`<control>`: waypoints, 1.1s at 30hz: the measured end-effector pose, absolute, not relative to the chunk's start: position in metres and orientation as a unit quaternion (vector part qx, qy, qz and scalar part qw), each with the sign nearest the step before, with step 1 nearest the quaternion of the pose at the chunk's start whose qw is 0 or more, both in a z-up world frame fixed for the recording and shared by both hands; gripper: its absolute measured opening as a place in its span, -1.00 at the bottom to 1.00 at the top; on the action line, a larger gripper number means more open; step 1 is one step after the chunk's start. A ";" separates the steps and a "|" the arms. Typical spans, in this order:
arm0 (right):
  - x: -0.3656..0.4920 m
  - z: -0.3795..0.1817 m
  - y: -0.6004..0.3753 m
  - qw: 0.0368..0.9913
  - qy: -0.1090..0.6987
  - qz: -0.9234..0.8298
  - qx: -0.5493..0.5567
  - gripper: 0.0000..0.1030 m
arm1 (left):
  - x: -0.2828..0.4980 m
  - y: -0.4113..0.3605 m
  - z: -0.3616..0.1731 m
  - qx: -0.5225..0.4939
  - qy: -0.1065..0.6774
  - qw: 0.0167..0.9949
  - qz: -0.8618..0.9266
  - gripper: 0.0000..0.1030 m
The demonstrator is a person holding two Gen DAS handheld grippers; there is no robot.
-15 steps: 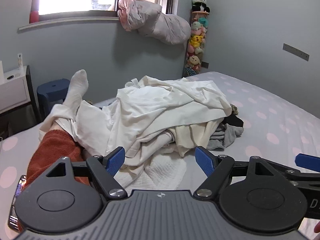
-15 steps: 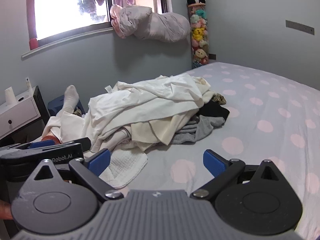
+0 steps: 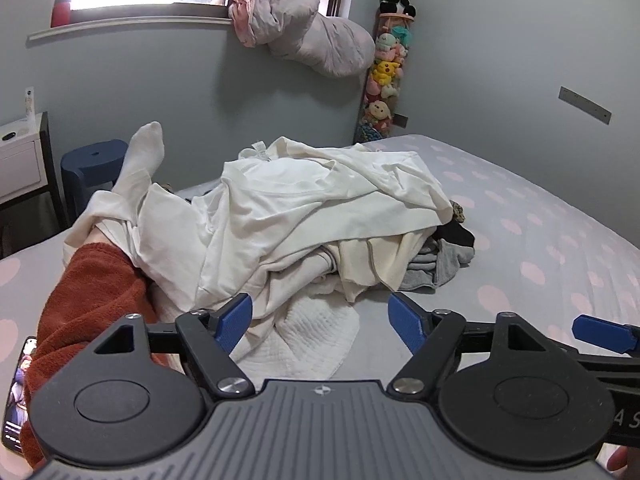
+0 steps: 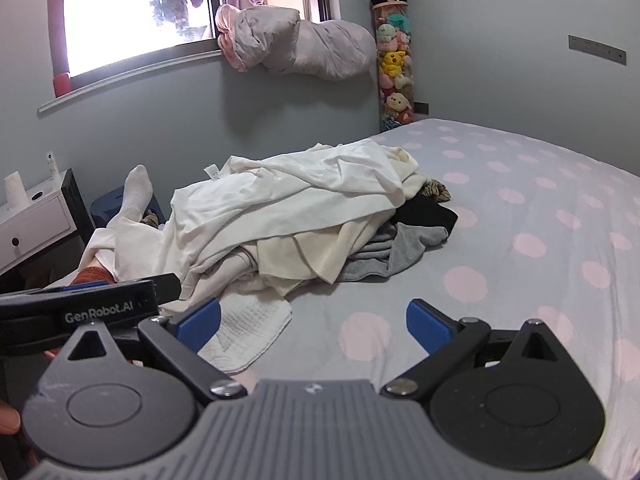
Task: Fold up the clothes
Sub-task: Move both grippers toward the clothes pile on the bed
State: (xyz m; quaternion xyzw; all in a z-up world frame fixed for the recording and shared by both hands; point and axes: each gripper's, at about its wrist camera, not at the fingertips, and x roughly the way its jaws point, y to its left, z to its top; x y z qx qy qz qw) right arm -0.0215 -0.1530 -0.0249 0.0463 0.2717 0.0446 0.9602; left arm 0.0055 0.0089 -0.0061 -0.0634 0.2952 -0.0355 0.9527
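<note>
White cotton garments heaped in a rumpled pile (image 3: 320, 216) at twelve o'clock on the grey pink-dotted bedsheet (image 4: 520, 240) remain unfolded, so with my left gripper (image 3: 320, 320) and right gripper (image 4: 312, 324) both spread and empty, I judge the next move is selecting one garment.

Phone (image 3: 18, 392) cut by left edge, screen too small to read. Lower clothes in pile (image 3: 320, 216) buried under white sheets. Leg (image 3: 100, 236) partly covered by cloth.
</note>
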 end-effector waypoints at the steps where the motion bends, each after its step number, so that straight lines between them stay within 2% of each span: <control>1: -0.022 -0.025 -0.154 0.960 0.273 0.045 0.048 0.94 | 0.005 0.008 -0.006 -0.062 0.295 0.953 -0.035 0.38; 33: -0.017 -0.034 -0.154 0.955 0.287 0.045 0.062 0.94 | 0.006 0.005 -0.011 -0.051 0.313 0.948 -0.030 0.38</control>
